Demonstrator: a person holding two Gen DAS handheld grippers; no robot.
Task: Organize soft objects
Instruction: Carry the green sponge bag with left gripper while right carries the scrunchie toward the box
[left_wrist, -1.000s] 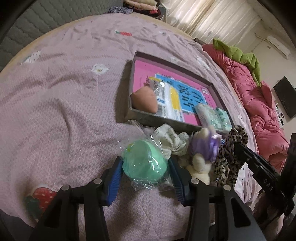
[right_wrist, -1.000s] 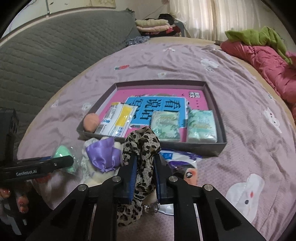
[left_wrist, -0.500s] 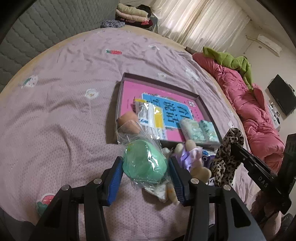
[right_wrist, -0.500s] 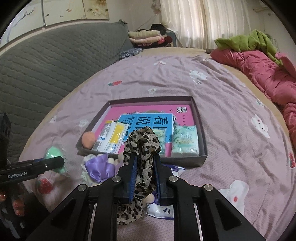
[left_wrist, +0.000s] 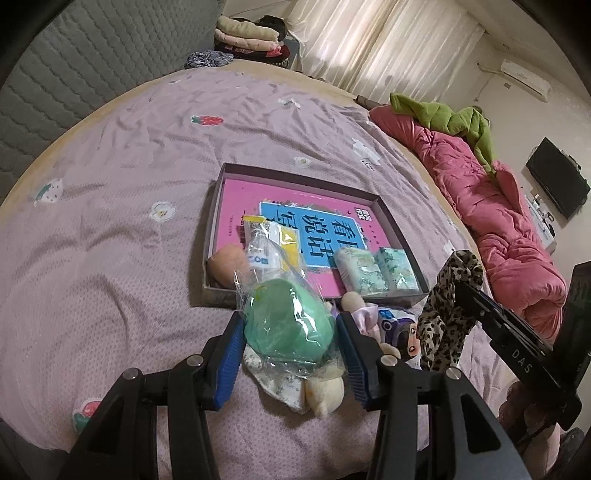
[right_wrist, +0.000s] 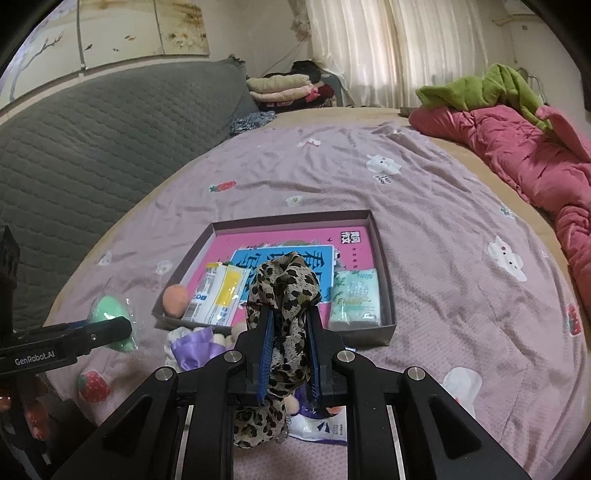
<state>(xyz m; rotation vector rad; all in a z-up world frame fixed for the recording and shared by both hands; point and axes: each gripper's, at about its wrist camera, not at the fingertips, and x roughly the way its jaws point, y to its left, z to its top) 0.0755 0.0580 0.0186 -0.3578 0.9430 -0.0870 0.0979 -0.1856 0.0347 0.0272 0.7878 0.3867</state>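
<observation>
My left gripper is shut on a green sponge in a clear plastic bag, held above the bed short of the box. My right gripper is shut on a leopard-print scrunchie, also lifted; the scrunchie shows at the right in the left wrist view. The shallow grey box lies on the lilac bedsheet with a pink and blue book as its floor. In it sit a peach sponge, a white and yellow packet and green tissue packs. A plush toy with purple cloth lies before the box.
A pink quilt with a green garment lies along the bed's right side. A grey padded headboard rises at the left, folded clothes behind it. A printed packet lies under the right gripper.
Both grippers have risen with their loads, so the box and the bed look smaller and farther below. The green sponge bag and the scrunchie stay clamped as before.
</observation>
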